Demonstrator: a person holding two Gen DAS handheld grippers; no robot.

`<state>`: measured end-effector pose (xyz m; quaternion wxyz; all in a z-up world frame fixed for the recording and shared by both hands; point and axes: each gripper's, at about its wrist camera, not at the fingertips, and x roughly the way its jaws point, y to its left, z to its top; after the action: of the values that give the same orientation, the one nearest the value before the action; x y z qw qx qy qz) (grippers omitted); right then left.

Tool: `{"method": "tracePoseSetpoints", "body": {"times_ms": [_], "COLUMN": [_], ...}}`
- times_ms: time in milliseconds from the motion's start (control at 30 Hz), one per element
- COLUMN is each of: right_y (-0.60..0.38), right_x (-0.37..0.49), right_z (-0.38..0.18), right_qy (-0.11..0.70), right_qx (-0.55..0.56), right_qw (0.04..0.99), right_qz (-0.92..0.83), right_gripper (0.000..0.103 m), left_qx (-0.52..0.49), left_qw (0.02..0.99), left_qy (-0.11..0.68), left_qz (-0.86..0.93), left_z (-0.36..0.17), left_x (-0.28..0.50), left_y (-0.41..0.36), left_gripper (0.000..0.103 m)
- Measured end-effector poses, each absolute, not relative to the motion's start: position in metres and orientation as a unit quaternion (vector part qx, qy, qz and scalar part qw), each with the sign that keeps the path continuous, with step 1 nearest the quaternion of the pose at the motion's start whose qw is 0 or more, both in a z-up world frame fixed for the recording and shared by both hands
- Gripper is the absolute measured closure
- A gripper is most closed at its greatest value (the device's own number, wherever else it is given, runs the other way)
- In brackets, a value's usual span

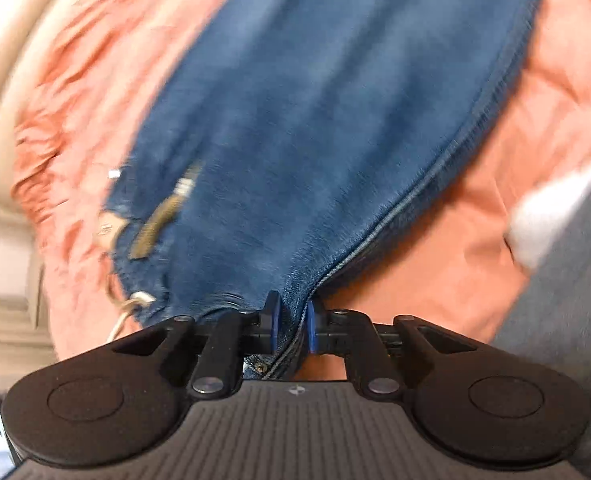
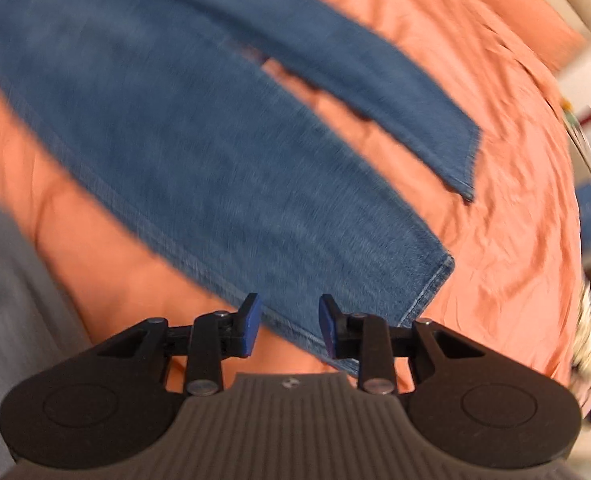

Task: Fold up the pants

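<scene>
You are clamping your left gripper on the waist edge of the jeans lying on the orange bedsheet. Your right gripper is straddling the nearer leg hem, pads part-open, not pressing. Grey fabric is crowding the left.

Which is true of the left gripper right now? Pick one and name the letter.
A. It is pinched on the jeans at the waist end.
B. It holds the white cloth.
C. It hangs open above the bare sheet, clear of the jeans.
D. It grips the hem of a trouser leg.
A: the left gripper has its blue pads pressed on the denim of the jeans at the side seam, near the open fly and the waistband.
</scene>
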<state>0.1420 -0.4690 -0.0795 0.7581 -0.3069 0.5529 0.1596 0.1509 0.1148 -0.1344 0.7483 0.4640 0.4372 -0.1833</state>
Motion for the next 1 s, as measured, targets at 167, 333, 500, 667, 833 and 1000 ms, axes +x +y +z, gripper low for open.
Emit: {"method": "tracePoseSetpoints", "body": {"times_ms": [167, 333, 500, 667, 833, 1000], "right_y": [-0.464, -0.462, -0.459, -0.464, -0.47, -0.47], "right_x": [0.13, 0.12, 0.11, 0.103, 0.102, 0.124], "right_z": [-0.111, -0.142, -0.165, -0.161, -0.133, -0.093], "right_qy": [0.54, 0.526, 0.496, 0.457, 0.409, 0.362], "right_qx": [-0.412, -0.459, -0.499, -0.508, -0.491, -0.465], "right_qw": [0.706, 0.681, 0.672, 0.699, 0.752, 0.801], "right_qz": [0.201, 0.224, 0.232, 0.21, 0.162, 0.105], "right_gripper": [0.075, 0.074, 0.075, 0.103, 0.103, 0.103], "left_qx": [0.403, 0.353, 0.303, 0.282, 0.266, 0.256], "left_qw": [0.814, 0.842, 0.859, 0.868, 0.885, 0.904], "left_qy": [0.401, 0.401, 0.411, 0.407, 0.382, 0.342], "left_qz": [-0.118, -0.073, -0.043, -0.029, -0.005, 0.019], "left_z": [-0.111, -0.097, -0.081, -0.072, -0.066, -0.045], "left_x": [0.16, 0.175, 0.161, 0.157, 0.158, 0.171], "left_y": [0.116, 0.112, 0.101, 0.099, 0.098, 0.098], "left_gripper": [0.093, 0.093, 0.094, 0.094, 0.094, 0.094]}}
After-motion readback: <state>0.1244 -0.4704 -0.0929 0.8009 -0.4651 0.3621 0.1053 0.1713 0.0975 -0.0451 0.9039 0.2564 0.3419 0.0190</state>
